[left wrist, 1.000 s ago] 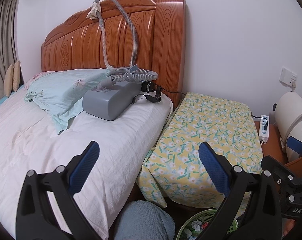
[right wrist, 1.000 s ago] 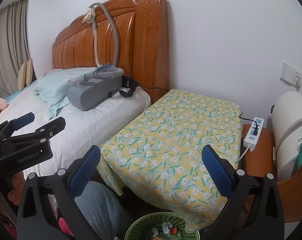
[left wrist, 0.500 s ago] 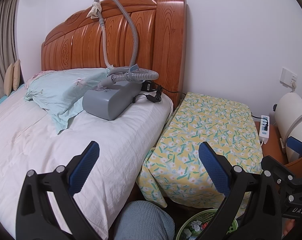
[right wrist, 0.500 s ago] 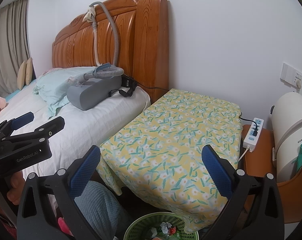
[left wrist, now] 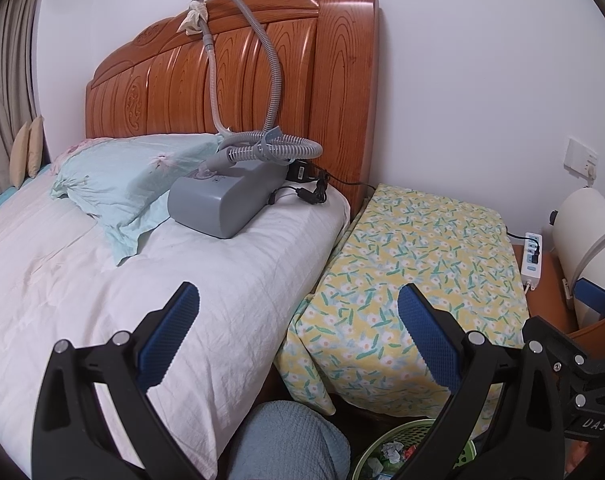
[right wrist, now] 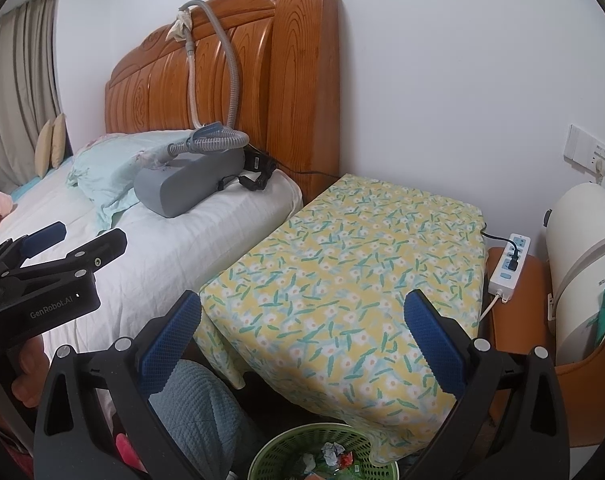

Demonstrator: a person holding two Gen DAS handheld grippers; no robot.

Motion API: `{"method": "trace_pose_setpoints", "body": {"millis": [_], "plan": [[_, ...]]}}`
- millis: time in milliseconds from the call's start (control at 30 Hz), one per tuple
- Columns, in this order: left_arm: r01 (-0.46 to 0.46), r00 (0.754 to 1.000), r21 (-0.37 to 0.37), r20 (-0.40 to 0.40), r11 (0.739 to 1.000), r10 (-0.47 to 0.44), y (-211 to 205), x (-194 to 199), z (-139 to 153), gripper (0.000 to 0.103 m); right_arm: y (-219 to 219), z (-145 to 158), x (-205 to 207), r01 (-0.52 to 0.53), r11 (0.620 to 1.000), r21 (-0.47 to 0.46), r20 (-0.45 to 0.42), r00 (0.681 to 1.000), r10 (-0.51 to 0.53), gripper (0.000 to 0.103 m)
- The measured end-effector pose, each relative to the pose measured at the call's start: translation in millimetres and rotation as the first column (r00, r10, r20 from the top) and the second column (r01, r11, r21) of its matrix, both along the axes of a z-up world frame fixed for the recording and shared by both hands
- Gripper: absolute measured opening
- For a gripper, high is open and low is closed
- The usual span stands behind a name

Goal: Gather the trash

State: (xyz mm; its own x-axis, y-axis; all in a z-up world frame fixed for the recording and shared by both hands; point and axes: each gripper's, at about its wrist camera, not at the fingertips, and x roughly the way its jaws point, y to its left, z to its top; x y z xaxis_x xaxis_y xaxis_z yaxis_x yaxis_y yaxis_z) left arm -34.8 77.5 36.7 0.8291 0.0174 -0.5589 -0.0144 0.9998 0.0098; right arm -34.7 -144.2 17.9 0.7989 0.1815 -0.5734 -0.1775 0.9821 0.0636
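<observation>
Left hand-held gripper (left wrist: 298,332) spread, empty, right hand-held gripper (right wrist: 302,332) spread, empty, green basket (right wrist: 278,450) with crumpled trash (right wrist: 332,450) at 6 o'clock, below floral-covered worktop (right wrist: 342,264).

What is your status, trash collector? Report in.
Left gripper open, empty. Right gripper open, empty. Green basket below, crumpled trash inside. No loose trash seen on flowered cloth; nothing in the way.
</observation>
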Motion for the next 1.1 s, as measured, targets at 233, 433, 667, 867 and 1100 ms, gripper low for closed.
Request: {"method": "trace_pose_setpoints", "body": {"millis": [233,433,667,867,1100], "plan": [[-0.004,1.0,0.0,-0.003,1.0,0.004,0.1,-0.1,-0.6,0.095,0.3,-1.5,0.6,-0.003,1.0,-0.001,-0.007,1.0,0.003,0.1],[-0.004,1.0,0.001,-0.003,1.0,0.004,0.2,-0.4,-0.8,0.095,0.0,-1.6,0.8,-0.003,1.0,0.0,-0.007,1.0,0.003,0.1],[-0.005,1.0,0.0,-0.004,1.0,0.005,0.6,-0.6,-0.8,0.095,-0.1,-3.1,1.1,-0.003,1.0,-0.001,-0.012,1.0,0.003,0.1],[-0.001,1.0,-0.001,-0.003,1.0,0.001,0.9,-0.4,-0.9,0.095,0.2,-3.8,0.7,-0.002,1.0,-0.001,-0.013,1.0,0.002,0.1],[-0.005,1.0,-0.005,-0.004,1.0,0.005,-0.4,-2.6,-4.1,0.095,0.0,-5.0,1.6,-0.002,1.0,-0.004,-0.015,1.0,0.002,0.1]]}}
